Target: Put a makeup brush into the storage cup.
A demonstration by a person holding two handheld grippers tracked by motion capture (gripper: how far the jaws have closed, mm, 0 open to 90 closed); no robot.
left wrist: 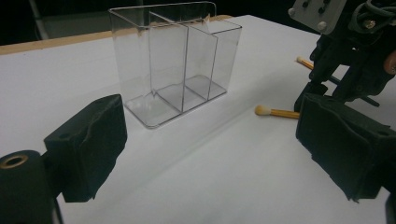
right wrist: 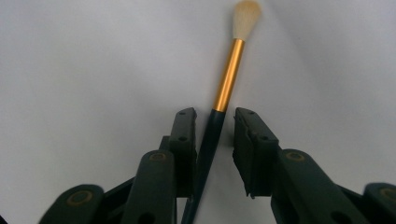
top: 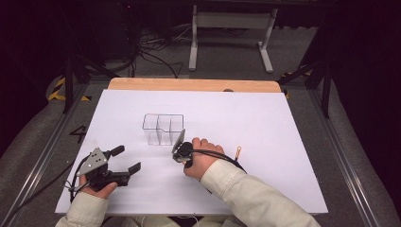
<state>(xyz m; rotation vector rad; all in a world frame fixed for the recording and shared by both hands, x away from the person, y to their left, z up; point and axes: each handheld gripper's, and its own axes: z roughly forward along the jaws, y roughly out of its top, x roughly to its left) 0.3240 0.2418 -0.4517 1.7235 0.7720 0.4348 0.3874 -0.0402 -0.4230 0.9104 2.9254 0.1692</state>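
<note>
on the left of the white table (top: 118,198), the left gripper (top: 126,159) rests with its black jaws spread wide and nothing between them, apparently parked while the other hand works. just beyond, near the middle, one clear plastic organiser box with three compartments (top: 163,127) stands upright and empty, probably the place the brush is meant for. to its right, the right gripper (right wrist: 214,133) is lowered over one makeup brush with a dark handle, gold ferrule and pale bristle tip (right wrist: 227,88), lying flat on the table. its jaws straddle the handle, narrowed but with a gap on one side, so not yet gripping. a second brush (left wrist: 306,63) lies farther right: two in all.
</note>
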